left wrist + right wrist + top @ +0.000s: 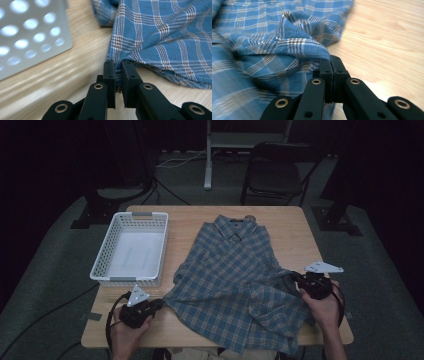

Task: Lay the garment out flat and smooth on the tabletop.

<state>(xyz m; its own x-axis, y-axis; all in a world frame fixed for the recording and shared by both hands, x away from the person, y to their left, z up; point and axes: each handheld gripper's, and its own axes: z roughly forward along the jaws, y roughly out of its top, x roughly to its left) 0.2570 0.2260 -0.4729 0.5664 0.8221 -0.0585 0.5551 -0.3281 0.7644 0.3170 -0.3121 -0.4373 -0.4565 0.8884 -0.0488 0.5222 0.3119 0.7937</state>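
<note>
Both grippers clamp the plaid shirt (235, 280): left gripper (118, 75) on its left hem, right gripper (331, 65) on its right edge, shirt spread between them.

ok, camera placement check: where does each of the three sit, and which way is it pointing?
High view: fixed above the person's side, facing forward and down on the wooden table; both forearms, left gripper and right gripper show.
Left gripper view: rides the left gripper, looking along its jaws at the plaid shirt's edge; white basket beside.
Right gripper view: rides the right gripper, jaws shut on a shirt fold.
Shared: all three show shirt and table; high and left gripper views share the basket.
</note>
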